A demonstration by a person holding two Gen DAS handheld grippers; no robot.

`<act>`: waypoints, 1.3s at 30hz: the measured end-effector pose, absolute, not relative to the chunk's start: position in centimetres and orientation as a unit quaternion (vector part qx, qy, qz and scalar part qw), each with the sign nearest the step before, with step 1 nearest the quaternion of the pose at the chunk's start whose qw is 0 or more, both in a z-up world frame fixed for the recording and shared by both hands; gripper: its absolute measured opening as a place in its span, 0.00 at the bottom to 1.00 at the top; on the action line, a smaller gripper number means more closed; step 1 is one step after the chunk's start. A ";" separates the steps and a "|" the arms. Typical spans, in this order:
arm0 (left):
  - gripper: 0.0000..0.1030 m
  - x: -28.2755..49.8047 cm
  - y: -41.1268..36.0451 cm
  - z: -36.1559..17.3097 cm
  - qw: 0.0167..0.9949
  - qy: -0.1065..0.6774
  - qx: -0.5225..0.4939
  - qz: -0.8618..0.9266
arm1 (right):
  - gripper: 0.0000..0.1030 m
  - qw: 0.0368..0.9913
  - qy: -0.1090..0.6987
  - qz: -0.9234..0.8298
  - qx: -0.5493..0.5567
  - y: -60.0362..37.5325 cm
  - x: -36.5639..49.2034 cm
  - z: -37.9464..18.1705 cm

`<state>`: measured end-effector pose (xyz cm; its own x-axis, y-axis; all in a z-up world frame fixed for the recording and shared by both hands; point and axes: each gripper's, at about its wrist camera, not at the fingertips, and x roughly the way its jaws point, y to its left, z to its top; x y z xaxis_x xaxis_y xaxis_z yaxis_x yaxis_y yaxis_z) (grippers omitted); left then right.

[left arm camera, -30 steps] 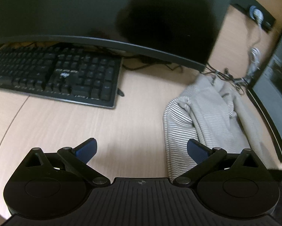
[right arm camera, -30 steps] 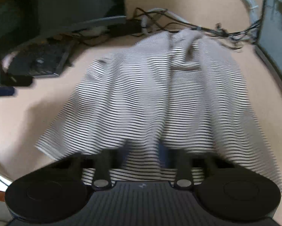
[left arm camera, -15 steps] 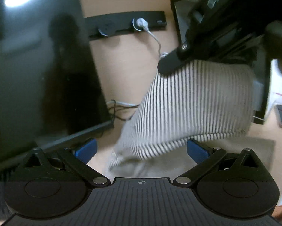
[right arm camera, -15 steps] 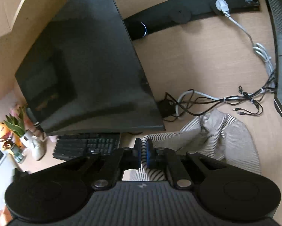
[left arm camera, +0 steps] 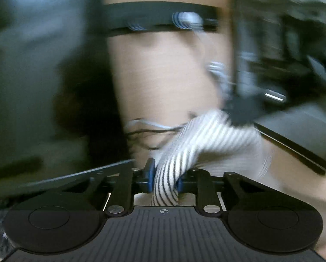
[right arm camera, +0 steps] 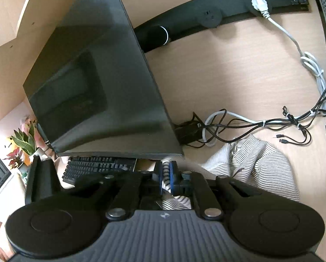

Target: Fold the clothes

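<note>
Left wrist view: the left tongs (left arm camera: 164, 175) were clenched on a bunched edge of the striped garment (left arm camera: 197, 139), which ran up and to the right from the blue pads toward a dark shape, seemingly the other tool, at its far end. Motion blur smeared everything behind it.

Right wrist view: the right tongs (right arm camera: 167, 178) were pinched shut on a narrow fold of the same striped garment (right arm camera: 258, 161). The rest of the cloth trailed down to the right and lay heaped on the table (right arm camera: 239, 69), just beside a tangle of cables (right arm camera: 245, 126) and to the right of a dark monitor (right arm camera: 101, 83). With both tongs gripping, the cloth's long axis appeared to run between them, its bulk nearer the right tongs.
</note>
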<state>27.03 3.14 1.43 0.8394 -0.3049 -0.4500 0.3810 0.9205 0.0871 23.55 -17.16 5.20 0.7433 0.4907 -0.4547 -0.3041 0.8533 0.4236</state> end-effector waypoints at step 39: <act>0.17 31.7 23.6 -1.8 0.939 0.324 -0.112 0.034 | 0.60 0.923 0.384 0.003 -0.025 -16.9 17.3 -4.7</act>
<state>31.75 23.61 -1.76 0.7879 -0.0083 -0.6158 -0.1366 0.9727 -0.1878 17.33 -16.91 -4.75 0.7052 -0.0132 -0.7089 -0.0246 0.9988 -0.0430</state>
